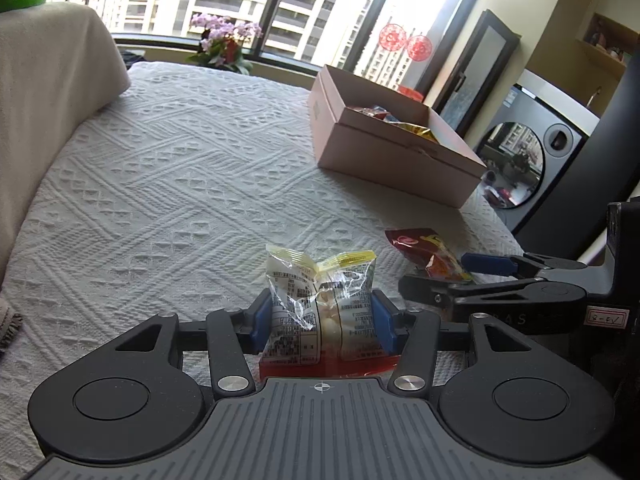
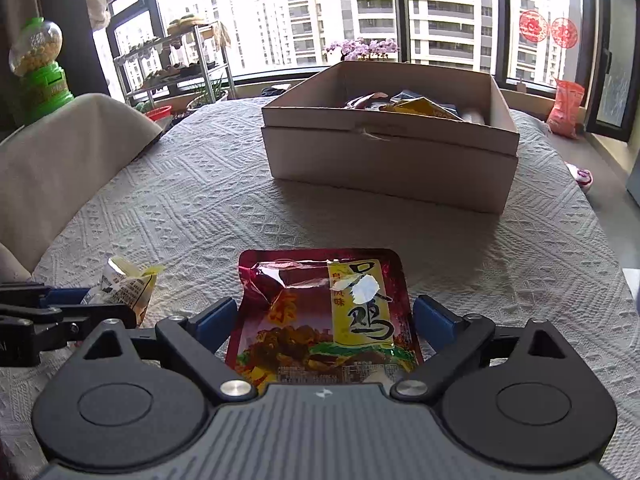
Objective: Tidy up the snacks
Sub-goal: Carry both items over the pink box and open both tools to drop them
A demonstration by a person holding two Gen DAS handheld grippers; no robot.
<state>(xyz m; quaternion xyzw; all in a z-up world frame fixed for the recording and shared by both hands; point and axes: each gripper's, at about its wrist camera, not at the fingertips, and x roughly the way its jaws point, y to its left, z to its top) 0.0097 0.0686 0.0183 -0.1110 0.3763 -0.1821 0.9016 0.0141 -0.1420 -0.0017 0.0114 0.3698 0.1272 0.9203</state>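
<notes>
Red foil pouch is lying flat near the table's front edge, lengthwise between the wide-open right claw, while the left claw is gripping a clear packet.

surface: table under a white textured cloth, woven diamond pattern
far side: open cardboard box sits on the cloth, snack packets inside
near side: red snack pouch lies flat on the cloth
left of pouch: clear packet with yellow top, upright, its base seems to touch the cloth, contact hidden
left edge: beige draped fabric beside the table, may overlap the cloth, hard to tell
spacing: box well apart from both packets
</notes>
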